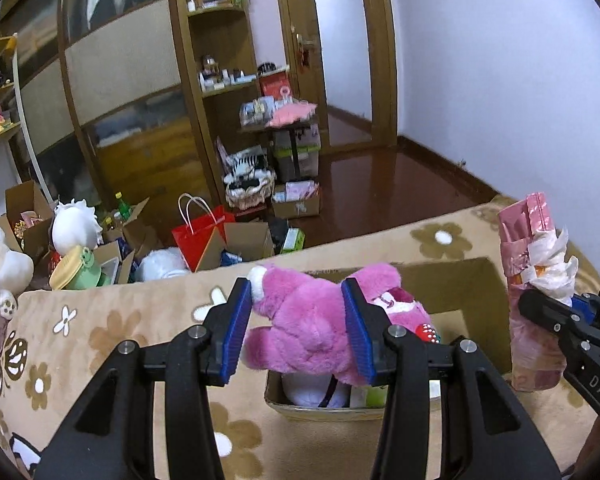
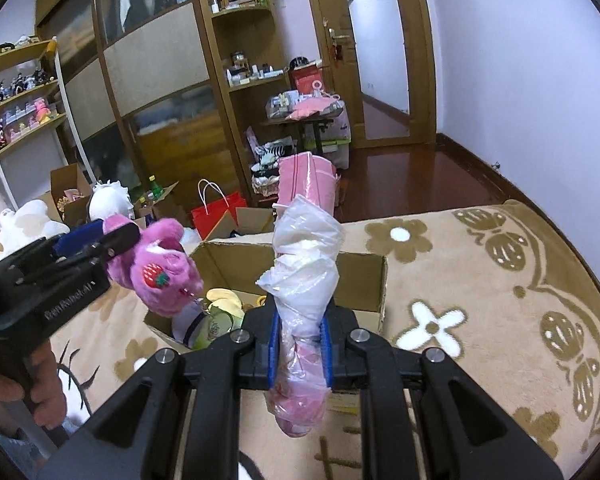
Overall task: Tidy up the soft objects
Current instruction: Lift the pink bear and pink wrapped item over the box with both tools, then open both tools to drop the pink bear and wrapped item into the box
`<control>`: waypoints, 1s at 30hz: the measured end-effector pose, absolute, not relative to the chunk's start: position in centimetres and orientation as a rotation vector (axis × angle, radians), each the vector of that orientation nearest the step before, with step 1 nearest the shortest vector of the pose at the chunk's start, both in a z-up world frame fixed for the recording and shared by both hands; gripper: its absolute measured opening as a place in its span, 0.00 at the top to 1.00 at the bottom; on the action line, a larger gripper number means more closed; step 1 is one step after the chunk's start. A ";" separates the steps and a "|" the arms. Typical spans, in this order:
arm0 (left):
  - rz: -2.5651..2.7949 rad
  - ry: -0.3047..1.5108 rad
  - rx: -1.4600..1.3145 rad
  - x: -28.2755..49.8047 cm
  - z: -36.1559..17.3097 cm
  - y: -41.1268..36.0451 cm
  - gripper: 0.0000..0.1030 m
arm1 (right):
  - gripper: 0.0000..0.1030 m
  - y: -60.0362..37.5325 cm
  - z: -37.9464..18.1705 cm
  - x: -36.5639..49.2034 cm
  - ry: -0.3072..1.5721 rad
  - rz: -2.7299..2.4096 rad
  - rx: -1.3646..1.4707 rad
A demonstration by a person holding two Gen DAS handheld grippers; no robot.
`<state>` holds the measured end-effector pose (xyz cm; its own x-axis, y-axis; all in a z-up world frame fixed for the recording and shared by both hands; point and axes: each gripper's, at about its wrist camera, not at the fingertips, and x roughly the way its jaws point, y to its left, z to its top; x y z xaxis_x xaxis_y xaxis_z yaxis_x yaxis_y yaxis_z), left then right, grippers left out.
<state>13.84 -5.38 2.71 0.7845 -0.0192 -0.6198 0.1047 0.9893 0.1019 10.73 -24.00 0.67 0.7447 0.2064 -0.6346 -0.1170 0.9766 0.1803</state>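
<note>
My left gripper is shut on a pink plush bear and holds it above an open cardboard box on the beige flowered blanket. The bear with its strawberry patch also shows in the right wrist view, over the box. My right gripper is shut on a pink packet wrapped in clear plastic, upright, just right of the box; the packet shows in the left wrist view. Several soft toys lie inside the box.
Beyond the bed edge the floor holds cardboard boxes, a red paper bag and white plush toys. A wardrobe, shelves and a cluttered small table stand behind. A hand holds the left gripper.
</note>
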 end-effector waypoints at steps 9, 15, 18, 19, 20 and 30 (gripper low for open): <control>-0.091 0.747 0.113 16.0 0.0 -5.7 0.54 | 0.81 -24.5 -2.8 13.5 0.823 0.224 0.226; -0.104 0.792 0.092 16.7 -1.0 -5.5 0.46 | 0.76 -25.7 -4.0 14.4 0.870 0.247 0.330; -0.092 0.796 0.125 16.6 -1.4 -5.8 0.39 | 0.67 -25.9 -4.6 14.7 0.892 0.235 0.339; -0.092 0.795 0.132 16.6 -1.4 -5.9 0.38 | 0.62 -25.9 -4.6 14.7 0.893 0.234 0.338; -0.093 0.793 0.139 16.6 -1.4 -5.9 0.38 | 0.61 -25.9 -4.7 14.7 0.895 0.230 0.333; -0.073 0.794 0.147 15.0 -0.3 -4.9 0.14 | 0.47 -26.0 -3.0 13.1 0.849 0.200 0.275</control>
<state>15.01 -4.94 -0.31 0.6994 -0.0098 -0.7147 0.1201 0.9873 0.1041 13.09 -25.96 -2.99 0.6451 0.2825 -0.7100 -0.0644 0.9460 0.3178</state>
